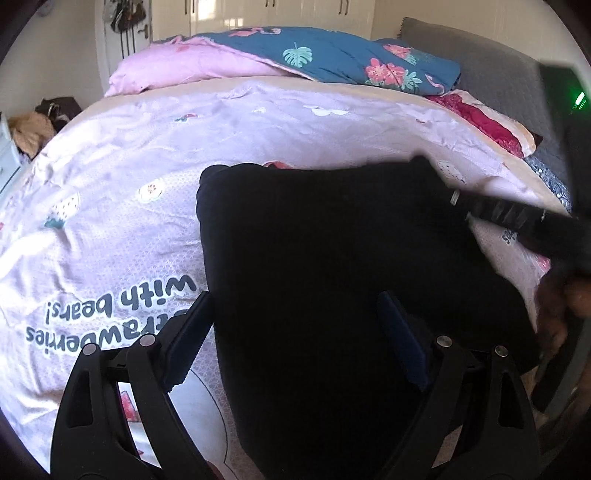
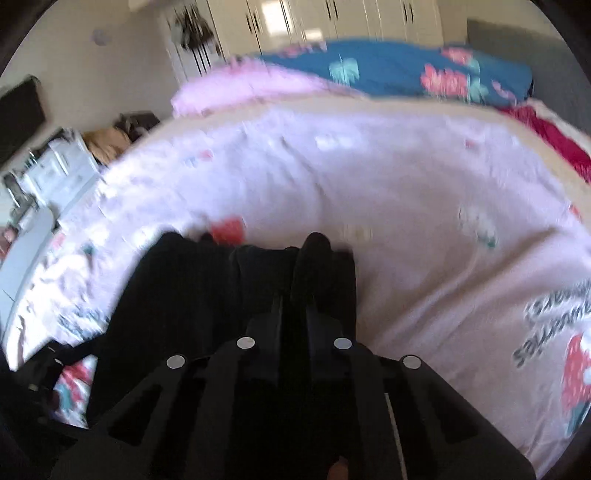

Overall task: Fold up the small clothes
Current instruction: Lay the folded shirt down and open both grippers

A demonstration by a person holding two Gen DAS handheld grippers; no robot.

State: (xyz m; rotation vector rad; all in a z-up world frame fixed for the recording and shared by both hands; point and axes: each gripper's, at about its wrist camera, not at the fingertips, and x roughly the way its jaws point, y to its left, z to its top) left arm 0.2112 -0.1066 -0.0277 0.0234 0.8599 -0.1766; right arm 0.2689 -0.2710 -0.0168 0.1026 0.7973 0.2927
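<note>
Right wrist view shows my right tool (image 2: 295, 291) clamped on a far edge of the black garment (image 1: 332, 251) lying on the bed (image 1: 110, 221), my left tool (image 1: 295, 332) gaping above it, so next I'd carry that edge across, I reckon.

Pretty clearly a bedroom in someone's home. A bed (image 1: 258, 122) fills most of both views, covered in a pale pink kids' duvet (image 1: 122, 229) printed with strawberries and lettering about bears. Across the top of the frame there's a pink pillow (image 1: 177, 66), a teal flamingo-and-leaf quilt (image 1: 332, 51) and a grey headboard (image 1: 480, 62). Behind those, white wardrobe doors (image 2: 332, 18) with dark handles, plus cluttered white drawers (image 2: 62, 170) at the left edge.
</note>
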